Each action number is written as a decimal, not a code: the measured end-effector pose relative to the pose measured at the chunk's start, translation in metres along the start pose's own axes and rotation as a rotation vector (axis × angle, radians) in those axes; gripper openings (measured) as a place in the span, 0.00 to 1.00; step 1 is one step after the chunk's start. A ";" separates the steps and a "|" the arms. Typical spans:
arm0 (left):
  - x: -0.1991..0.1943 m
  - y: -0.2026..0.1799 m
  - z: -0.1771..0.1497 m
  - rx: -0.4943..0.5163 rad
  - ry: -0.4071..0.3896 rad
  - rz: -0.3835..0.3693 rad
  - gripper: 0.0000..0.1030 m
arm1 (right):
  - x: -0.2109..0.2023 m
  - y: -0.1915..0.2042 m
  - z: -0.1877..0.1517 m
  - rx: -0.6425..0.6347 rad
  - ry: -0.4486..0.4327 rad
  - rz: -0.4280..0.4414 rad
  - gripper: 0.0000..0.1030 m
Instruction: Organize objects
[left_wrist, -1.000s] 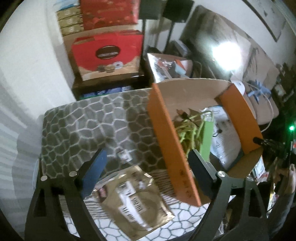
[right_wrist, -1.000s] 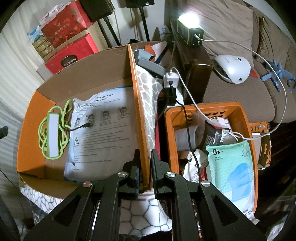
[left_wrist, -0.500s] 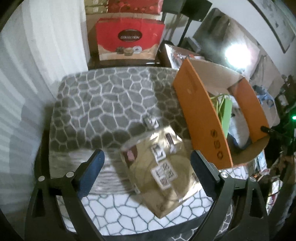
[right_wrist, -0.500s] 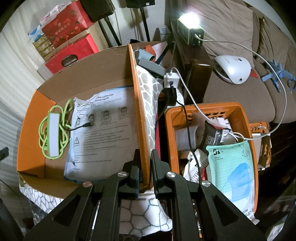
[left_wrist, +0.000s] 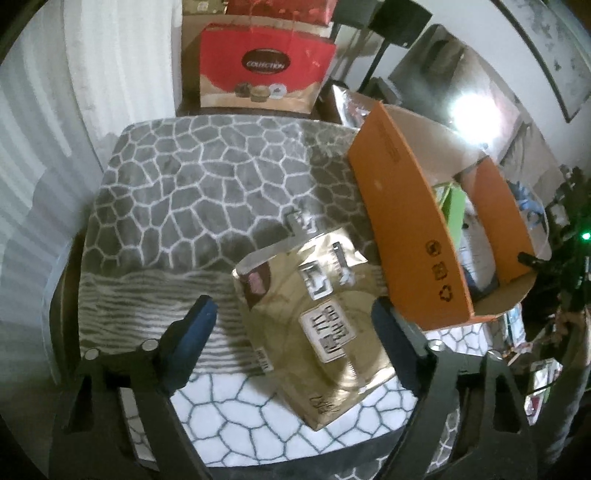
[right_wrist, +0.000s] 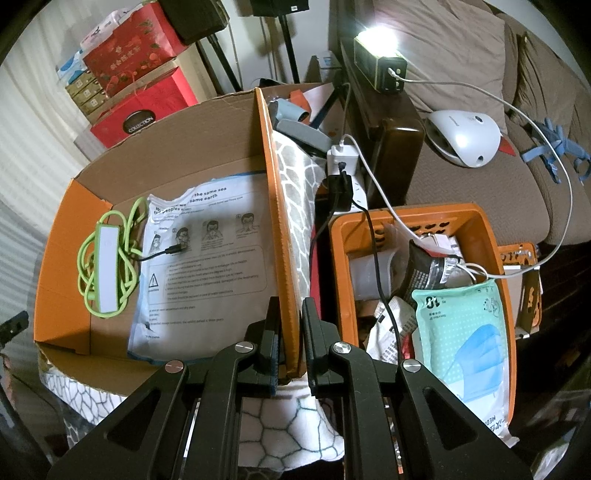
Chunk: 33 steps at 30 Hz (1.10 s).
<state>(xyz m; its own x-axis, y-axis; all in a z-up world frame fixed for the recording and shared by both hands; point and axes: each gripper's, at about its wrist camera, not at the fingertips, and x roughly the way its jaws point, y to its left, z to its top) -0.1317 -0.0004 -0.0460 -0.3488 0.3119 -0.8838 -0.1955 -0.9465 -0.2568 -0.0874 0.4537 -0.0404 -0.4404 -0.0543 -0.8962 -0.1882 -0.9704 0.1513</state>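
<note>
A gold foil pouch (left_wrist: 314, 321) with printed labels lies flat on the grey-and-white patterned blanket (left_wrist: 207, 192). My left gripper (left_wrist: 295, 325) is open, its fingers either side of the pouch, just above it. To the pouch's right stands an orange cardboard box (left_wrist: 410, 236). My right gripper (right_wrist: 290, 325) is shut on the box's right wall (right_wrist: 277, 206). Inside the box lie a white mask packet (right_wrist: 207, 258) and a green-corded white device (right_wrist: 107, 266).
An orange plastic basket (right_wrist: 487, 236) with a mask pack, pouches and cables sits right of the box. Red gift boxes (left_wrist: 262, 70) stand behind the blanket. A sofa with a white device (right_wrist: 461, 136) and a lit lamp (right_wrist: 380, 70) lies beyond.
My left gripper has swung left and pulled back from the box, bringing the gold pouch between its fingers. The right gripper has held still on the box wall.
</note>
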 end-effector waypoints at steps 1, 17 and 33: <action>0.000 -0.003 0.001 0.007 0.000 -0.003 0.68 | 0.000 0.000 0.000 0.001 0.000 0.001 0.11; 0.042 -0.017 0.015 0.014 0.115 0.005 0.41 | -0.001 0.000 -0.001 -0.001 -0.001 -0.001 0.11; 0.039 -0.014 0.020 -0.004 0.086 -0.015 0.14 | -0.001 0.000 -0.001 0.000 0.000 0.000 0.11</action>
<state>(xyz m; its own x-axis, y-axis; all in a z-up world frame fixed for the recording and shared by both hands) -0.1607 0.0269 -0.0689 -0.2663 0.3176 -0.9101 -0.1965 -0.9422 -0.2713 -0.0862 0.4541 -0.0394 -0.4405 -0.0538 -0.8962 -0.1884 -0.9704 0.1509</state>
